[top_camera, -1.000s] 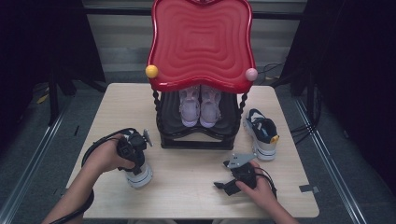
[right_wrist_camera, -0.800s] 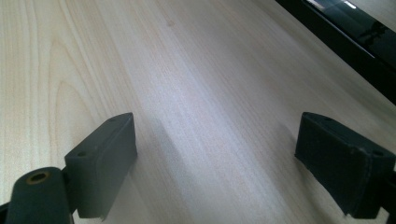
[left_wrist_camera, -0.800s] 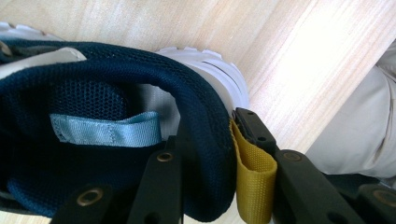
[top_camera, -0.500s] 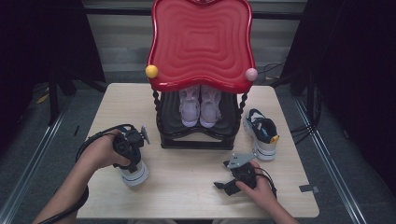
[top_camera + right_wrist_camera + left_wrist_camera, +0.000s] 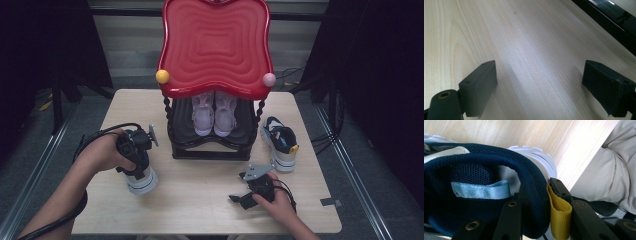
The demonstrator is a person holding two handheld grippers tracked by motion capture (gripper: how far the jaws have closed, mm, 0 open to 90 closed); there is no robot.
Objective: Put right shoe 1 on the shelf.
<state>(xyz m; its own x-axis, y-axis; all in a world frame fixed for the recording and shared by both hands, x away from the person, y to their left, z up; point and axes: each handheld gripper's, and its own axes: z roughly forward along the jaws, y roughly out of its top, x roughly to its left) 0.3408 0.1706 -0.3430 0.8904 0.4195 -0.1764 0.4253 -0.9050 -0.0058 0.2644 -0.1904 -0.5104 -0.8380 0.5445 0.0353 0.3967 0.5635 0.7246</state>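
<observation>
Sneaker, light with a soft padded collar, is hanging from the left tool clamping its heel, while the right tool is resting wide open, empty, on the worktop.

The shoe in the left gripper has a navy mesh collar, a light blue ribbon tab inside, a mustard-yellow heel loop and a white ridged sole. The shoe rack has a glossy red top with rippled concentric lines, a yellow ball, a pink ball and black twisted posts. The table is pale wood grain. The pair of shoes on the rack is pale lilac-white. The second sneaker is navy and white with a yellow tab.
</observation>
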